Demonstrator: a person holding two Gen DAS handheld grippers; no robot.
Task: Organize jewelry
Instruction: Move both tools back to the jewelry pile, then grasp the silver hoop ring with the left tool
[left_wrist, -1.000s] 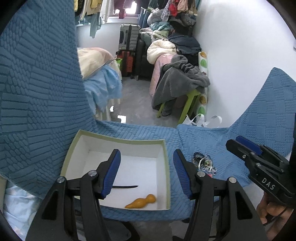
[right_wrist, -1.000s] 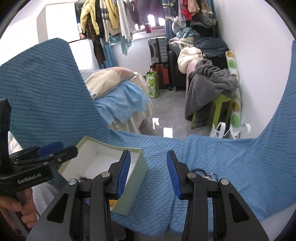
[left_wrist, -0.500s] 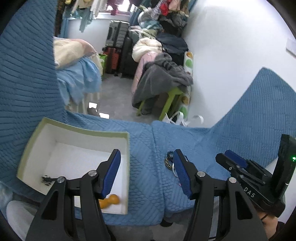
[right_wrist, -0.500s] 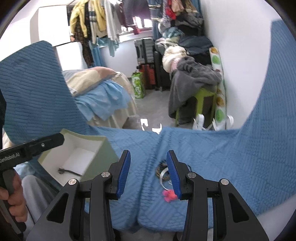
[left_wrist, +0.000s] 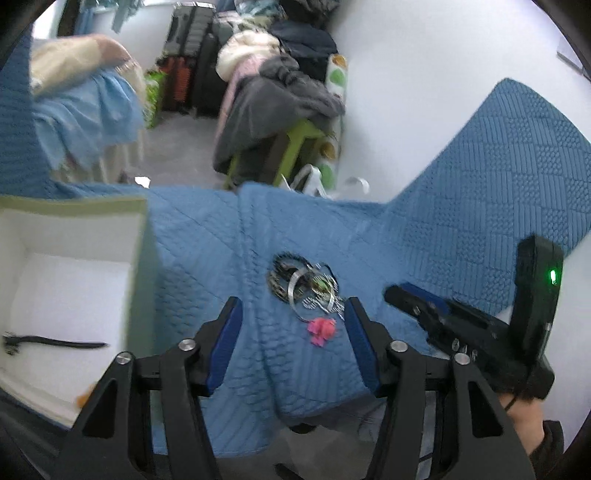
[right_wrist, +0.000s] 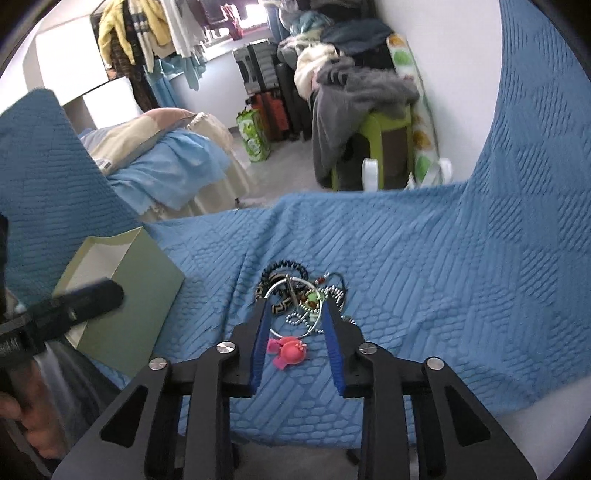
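Observation:
A tangle of jewelry (right_wrist: 295, 291) lies on the blue quilted cloth (right_wrist: 424, 266): a silver bangle, bead strands and dark patterned bands. A pink ornament (right_wrist: 291, 349) rests just in front of it. My right gripper (right_wrist: 296, 302) hovers over the pile, its jaws closing with the bangle and beads between them, pads not pressing. My left gripper (left_wrist: 293, 306) hangs just short of the same pile (left_wrist: 303, 284), jaws closing slightly, only the pink ornament (left_wrist: 321, 330) and cloth between them. The right gripper (left_wrist: 397, 297) shows beside it.
An open pale-green box (left_wrist: 142, 258) with a white inside stands on the left, holding a thin black piece (left_wrist: 55, 341). The box (right_wrist: 122, 291) is also in the right wrist view, behind the left gripper (right_wrist: 92, 295). The cloth's front edge hangs off close below. Clothes and a green stool stand beyond.
Both grippers have come down and forward onto the jewelry pile, which was off to the side. The box has slid to the left of both views. The right jaws have narrowed.

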